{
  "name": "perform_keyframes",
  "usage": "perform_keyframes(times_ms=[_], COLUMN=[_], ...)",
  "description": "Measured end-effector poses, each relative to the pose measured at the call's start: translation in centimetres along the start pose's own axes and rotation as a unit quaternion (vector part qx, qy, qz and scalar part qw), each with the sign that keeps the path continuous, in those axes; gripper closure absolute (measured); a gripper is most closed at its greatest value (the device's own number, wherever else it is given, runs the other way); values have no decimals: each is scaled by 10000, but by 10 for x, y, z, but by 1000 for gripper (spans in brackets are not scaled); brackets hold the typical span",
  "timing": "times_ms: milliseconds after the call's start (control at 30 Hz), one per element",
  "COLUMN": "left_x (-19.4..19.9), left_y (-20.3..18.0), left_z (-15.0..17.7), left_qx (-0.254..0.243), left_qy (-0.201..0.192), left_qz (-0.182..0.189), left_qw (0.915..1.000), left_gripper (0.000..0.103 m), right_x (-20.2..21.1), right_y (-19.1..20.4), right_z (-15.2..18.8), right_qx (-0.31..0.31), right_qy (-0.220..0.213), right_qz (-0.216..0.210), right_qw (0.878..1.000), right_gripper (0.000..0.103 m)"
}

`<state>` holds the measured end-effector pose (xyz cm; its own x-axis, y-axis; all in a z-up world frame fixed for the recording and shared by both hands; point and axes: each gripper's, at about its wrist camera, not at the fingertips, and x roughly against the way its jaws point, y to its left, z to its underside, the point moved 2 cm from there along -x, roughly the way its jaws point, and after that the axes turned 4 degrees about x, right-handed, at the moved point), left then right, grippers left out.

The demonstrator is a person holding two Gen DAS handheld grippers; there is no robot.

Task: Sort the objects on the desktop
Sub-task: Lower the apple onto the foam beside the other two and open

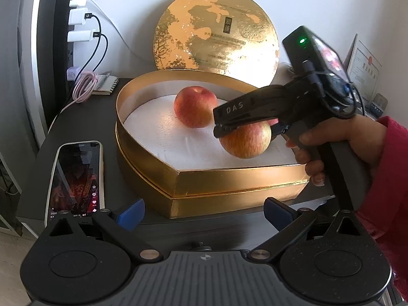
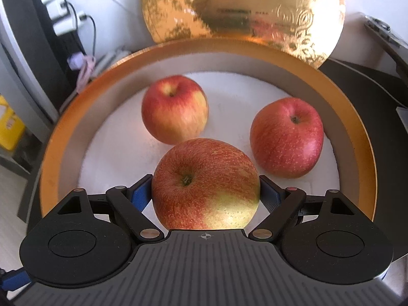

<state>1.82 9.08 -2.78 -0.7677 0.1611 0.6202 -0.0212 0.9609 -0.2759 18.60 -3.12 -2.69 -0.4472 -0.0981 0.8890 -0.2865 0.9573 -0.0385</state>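
My right tongs [image 2: 206, 190] are clenched on an apple [image 2: 205, 183], held just above the white liner inside the gold box [image 2: 357, 137], near two apples already lying there, one far-left [image 2: 174, 109] and one to the right [image 2: 287, 137]. My left tongs [image 1: 204, 213] hang released, well short of the box, beside a phone [image 1: 75, 178]. I reckon the round, slick apple could slip or roll if I let go too high, knocking its neighbours. From the left view my right tongs hide the right-hand apple almost wholly, and I cannot tell whether the held apple touches the liner.
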Motion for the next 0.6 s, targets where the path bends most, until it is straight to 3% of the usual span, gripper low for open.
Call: perform_keyframes(times_ms=[600], left_x=[-5], left_y=[-1], left_z=[-3], left_qx=[7], left_qy=[58], left_qz=[-51], left_qw=[10000], left_gripper=[3], right_x=[-22], right_y=[5], right_z=[-2], right_qx=[145], right_qy=[433], right_qz=[312], right_qw=[9985], right_gripper=[14])
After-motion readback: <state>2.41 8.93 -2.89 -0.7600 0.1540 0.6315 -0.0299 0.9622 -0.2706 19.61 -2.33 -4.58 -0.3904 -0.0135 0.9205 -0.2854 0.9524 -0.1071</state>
